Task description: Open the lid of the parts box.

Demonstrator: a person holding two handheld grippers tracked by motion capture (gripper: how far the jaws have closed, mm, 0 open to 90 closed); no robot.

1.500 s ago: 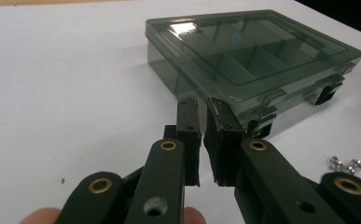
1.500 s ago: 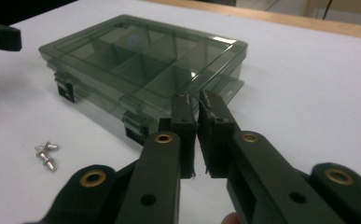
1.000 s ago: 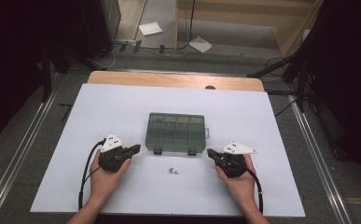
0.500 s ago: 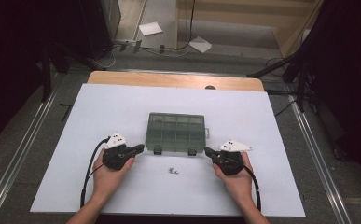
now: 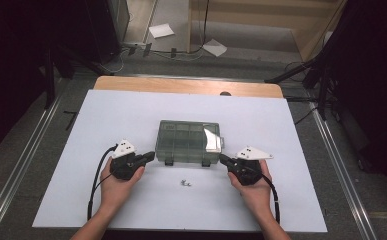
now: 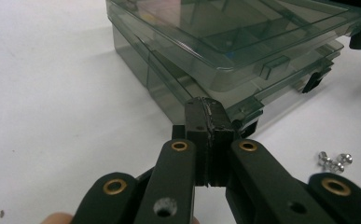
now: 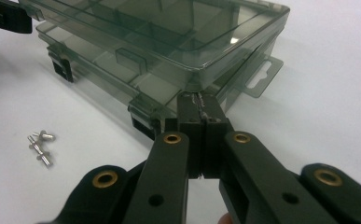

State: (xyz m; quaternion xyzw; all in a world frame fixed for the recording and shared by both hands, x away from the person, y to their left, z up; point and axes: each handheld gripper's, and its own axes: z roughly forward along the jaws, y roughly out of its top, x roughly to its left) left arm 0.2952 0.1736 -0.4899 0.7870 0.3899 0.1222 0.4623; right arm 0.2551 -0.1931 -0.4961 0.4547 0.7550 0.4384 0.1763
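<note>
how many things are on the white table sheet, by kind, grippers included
grippers: 2, the left gripper and the right gripper
clear compartment box: 1
clusters of small metal screws: 1, single pieces too small to count
total: 4

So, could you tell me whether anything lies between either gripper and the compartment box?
Nothing visible does. The left gripper and right gripper, both shut, point at the near corners of the compartment box over bare white table. The small screws lie between the hands, off both paths.

Overhead plus two close box [image 5: 188, 142] views
</note>
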